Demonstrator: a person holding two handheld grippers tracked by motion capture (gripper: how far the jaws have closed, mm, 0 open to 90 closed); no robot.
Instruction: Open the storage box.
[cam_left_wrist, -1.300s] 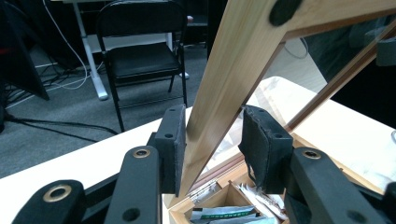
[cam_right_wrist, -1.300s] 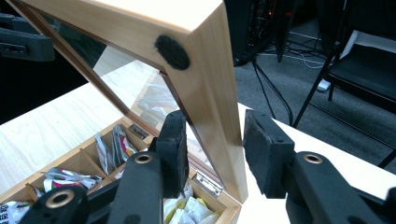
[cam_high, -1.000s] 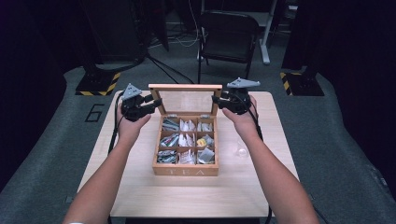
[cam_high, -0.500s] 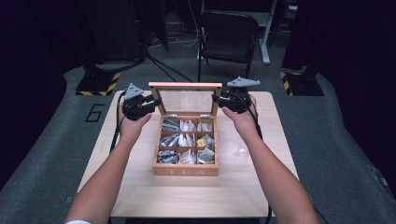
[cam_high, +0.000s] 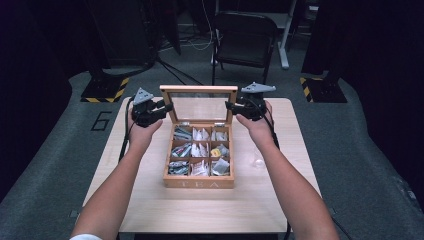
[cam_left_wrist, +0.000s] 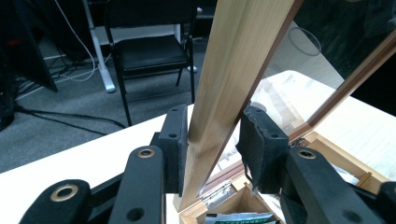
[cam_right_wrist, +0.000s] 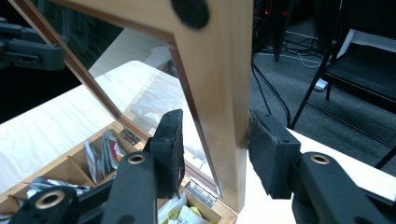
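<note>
Chair (cam_high: 245, 37) behind upright lid (cam_high: 200, 106), seemingly clear.

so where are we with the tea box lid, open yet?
Done: the lid stands raised, so the tea box shows its packet compartments. In hand: the left gripper and right gripper each straddle a side rail of the lid's frame; one jaw of each touches wood, a gap shows at the other. Left: letting go, presumably.

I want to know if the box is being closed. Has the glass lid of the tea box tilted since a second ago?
Yes. The lid now stands taller above the box's back edge, swung up and back, away from the compartments: opening, not closing.
</note>
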